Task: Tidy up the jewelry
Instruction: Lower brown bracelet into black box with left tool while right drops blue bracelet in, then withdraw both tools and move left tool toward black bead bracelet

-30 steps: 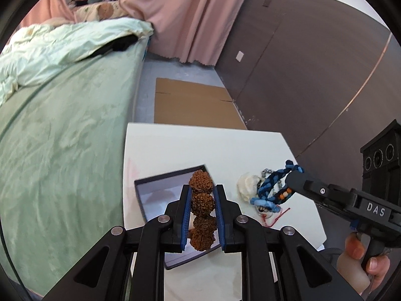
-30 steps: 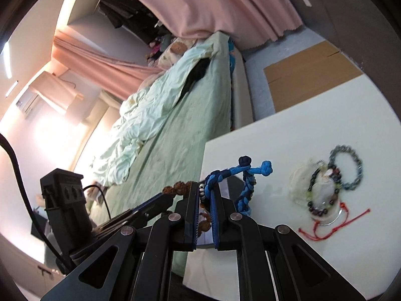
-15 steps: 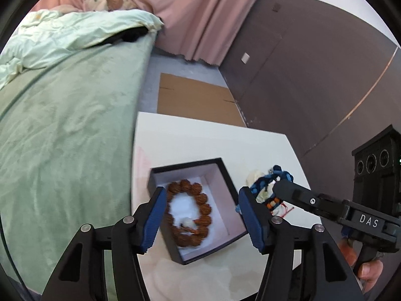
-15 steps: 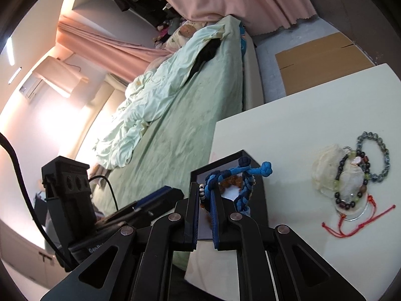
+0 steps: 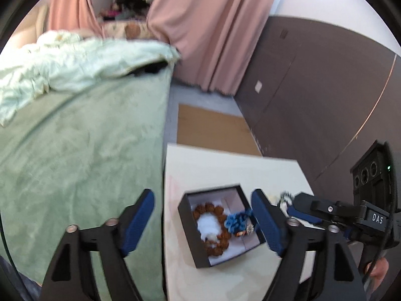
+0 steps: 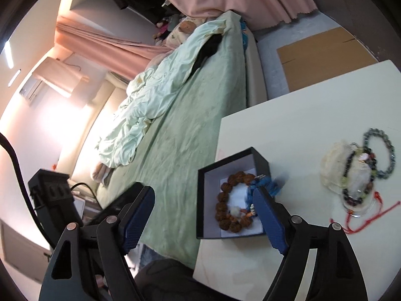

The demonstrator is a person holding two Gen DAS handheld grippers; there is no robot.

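A black box (image 5: 186, 208) with a white lining stands on the white table (image 5: 225, 165) near its left edge. Inside lie a brown seed-bead bracelet (image 5: 220, 240) and a blue braided bracelet (image 5: 236, 222). My left gripper (image 5: 203, 220) is open and empty above the box. My right gripper (image 6: 203, 213) is open and empty, held over the box (image 6: 208, 175) with the brown bracelet (image 6: 225, 200) and blue bracelet (image 6: 265, 185) in it. Several bead bracelets (image 6: 368, 160) and a red cord (image 6: 361, 223) lie on the table to the right.
A green bed (image 5: 82, 150) runs along the table's left side. Flat cardboard (image 5: 213, 130) lies on the floor beyond the table. A dark wall (image 5: 313, 100) stands at right. The right gripper's body (image 5: 351, 213) reaches in from the right in the left wrist view.
My left gripper opened and dropped the brown bracelet into the box. My right gripper carried the blue bracelet over the box, opened and released it there. Both have drawn back.
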